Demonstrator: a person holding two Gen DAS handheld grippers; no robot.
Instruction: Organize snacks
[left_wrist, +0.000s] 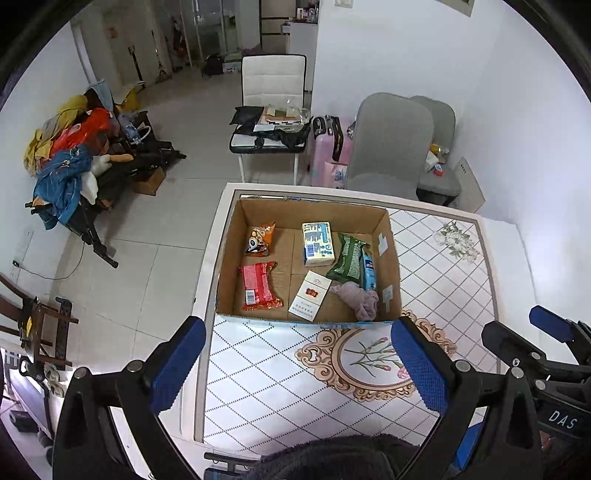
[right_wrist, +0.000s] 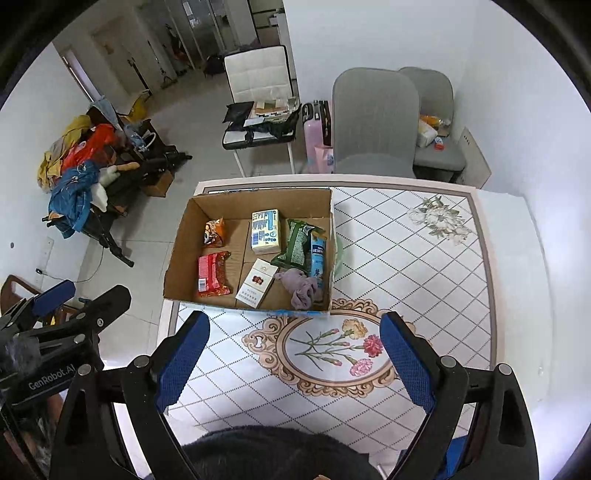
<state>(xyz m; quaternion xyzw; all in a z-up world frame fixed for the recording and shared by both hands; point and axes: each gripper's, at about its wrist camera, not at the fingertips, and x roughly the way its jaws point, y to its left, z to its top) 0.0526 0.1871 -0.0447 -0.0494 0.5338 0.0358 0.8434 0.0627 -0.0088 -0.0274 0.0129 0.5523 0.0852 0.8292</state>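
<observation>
A cardboard box (left_wrist: 258, 212) (right_wrist: 207, 205) sits on the table's far left part. Inside lie an orange snack bag (left_wrist: 260, 239) (right_wrist: 214, 231), a red packet (left_wrist: 257, 286) (right_wrist: 211, 274), a white and blue pack (left_wrist: 317, 243) (right_wrist: 265, 230), a green packet (left_wrist: 347, 256) (right_wrist: 295, 243), a blue packet (left_wrist: 368, 269) (right_wrist: 317, 260), a white and red carton (left_wrist: 309, 295) (right_wrist: 255, 282) and a purple cloth (left_wrist: 360, 297) (right_wrist: 301, 288). My left gripper (left_wrist: 295, 363) is open, held above the table short of the box. My right gripper (right_wrist: 293, 360) is open too, beside it. Both are empty.
The table (right_wrist: 424, 258) has a diamond-pattern cover with a flower medallion (right_wrist: 332, 349). Two grey chairs (right_wrist: 373, 122) and a white chair (right_wrist: 258, 92) with items stand beyond it. A pile of clothes (left_wrist: 70, 158) lies on the floor at left. A dark sleeve (right_wrist: 273, 454) shows at the bottom.
</observation>
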